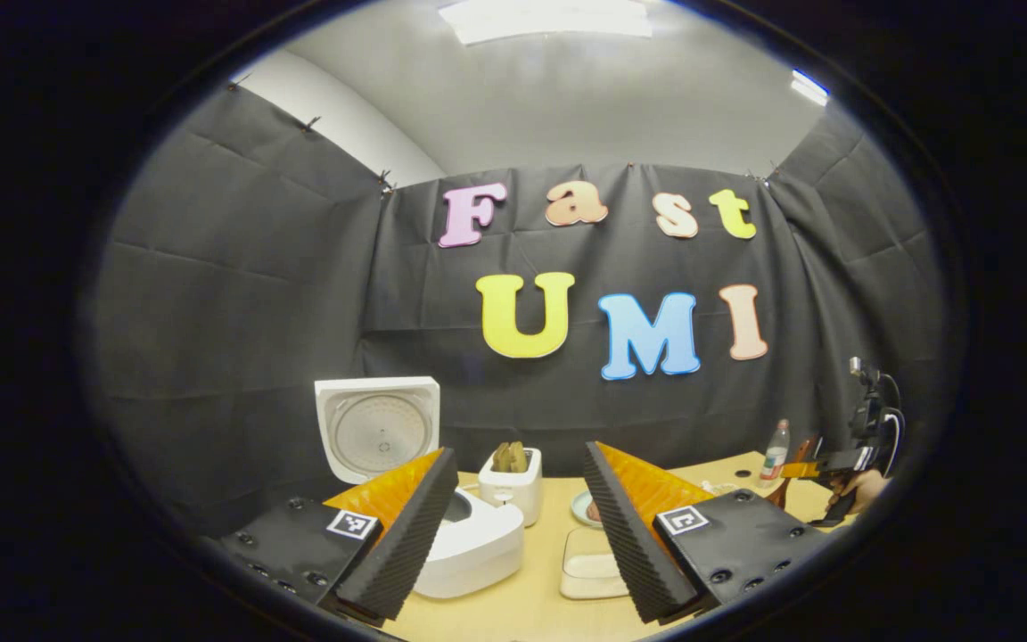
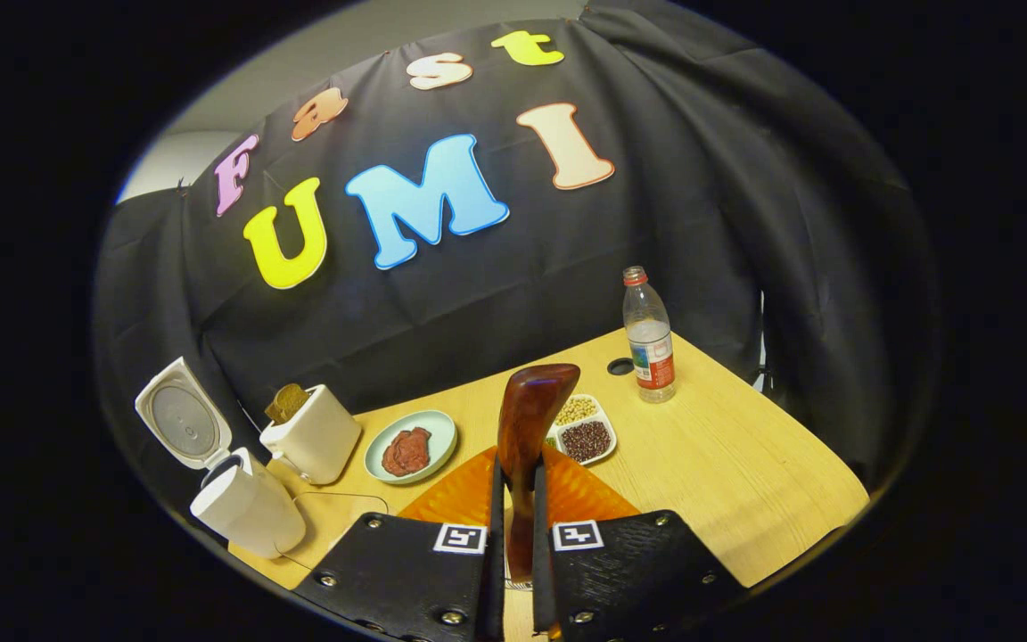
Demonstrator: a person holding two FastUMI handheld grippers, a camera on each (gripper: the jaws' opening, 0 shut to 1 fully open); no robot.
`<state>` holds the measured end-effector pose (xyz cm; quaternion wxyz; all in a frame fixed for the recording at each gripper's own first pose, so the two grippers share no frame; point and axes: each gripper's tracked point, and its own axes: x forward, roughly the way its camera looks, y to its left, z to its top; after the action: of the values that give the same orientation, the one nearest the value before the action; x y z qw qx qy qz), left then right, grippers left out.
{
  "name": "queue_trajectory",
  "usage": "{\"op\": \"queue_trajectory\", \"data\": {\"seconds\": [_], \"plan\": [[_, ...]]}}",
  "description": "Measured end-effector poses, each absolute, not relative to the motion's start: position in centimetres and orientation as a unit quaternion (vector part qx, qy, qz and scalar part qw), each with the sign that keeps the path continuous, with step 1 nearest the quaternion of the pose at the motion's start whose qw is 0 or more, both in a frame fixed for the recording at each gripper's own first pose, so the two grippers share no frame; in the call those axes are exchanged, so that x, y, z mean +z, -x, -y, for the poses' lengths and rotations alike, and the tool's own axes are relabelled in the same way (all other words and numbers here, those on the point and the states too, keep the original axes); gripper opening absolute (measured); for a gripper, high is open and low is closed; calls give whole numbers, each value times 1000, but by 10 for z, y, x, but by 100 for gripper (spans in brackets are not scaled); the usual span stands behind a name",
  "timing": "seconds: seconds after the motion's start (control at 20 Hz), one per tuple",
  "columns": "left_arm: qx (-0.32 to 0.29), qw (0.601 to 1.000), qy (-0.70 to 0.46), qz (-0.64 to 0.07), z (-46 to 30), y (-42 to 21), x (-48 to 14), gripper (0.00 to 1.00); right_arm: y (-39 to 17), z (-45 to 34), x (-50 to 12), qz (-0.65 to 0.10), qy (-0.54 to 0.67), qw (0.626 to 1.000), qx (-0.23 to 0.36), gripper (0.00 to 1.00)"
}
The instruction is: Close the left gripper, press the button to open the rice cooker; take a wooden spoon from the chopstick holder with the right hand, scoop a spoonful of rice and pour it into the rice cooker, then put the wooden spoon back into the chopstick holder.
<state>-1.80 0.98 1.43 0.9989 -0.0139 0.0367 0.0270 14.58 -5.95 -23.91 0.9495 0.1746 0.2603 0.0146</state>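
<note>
Both fingers of the right gripper [image 2: 513,535] clamp the wooden spoon [image 2: 527,428], bowl upright ahead of them. Left gripper [image 1: 513,526] hangs with jaws spread wide; the rice cooker [image 1: 469,535], lid raised, sits just ahead-left, the chopstick holder [image 1: 513,486] beyond between its fingers.

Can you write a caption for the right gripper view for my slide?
Right tool grips a wooden spoon above the table, rice cooker open.
</note>
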Motion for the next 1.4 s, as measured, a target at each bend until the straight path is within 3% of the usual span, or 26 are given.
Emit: {"op": "queue_trajectory", "data": {"seconds": [0.5,0.75,0.85,0.95,1.0,1.05,1.15,1.4], "plan": [[41,998,0,-43,-8,29,14,98,-131,50,-277,-289,-155,944,32,13],[38,998,16,-43,-6,26,8,98,-127,66,-272,-282,-110,953,16,23],[34,998,21,-42,-7,23,7,98,-124,79,-271,-281,-93,955,3,42],[30,998,26,-41,-8,19,7,98,-118,87,-263,-278,-87,957,-6,41],[27,998,27,-40,-8,17,7,98,-115,93,-260,-275,-83,958,-12,54],[24,999,29,-39,-10,14,7,98,-113,99,-253,-265,-74,961,-21,77],[20,999,32,-36,-14,8,8,98,-110,108,-230,-242,-55,968,-32,100],[23,999,23,-35,-39,-22,9,95,-94,98,-163,-179,-31,983,-30,99]]}}
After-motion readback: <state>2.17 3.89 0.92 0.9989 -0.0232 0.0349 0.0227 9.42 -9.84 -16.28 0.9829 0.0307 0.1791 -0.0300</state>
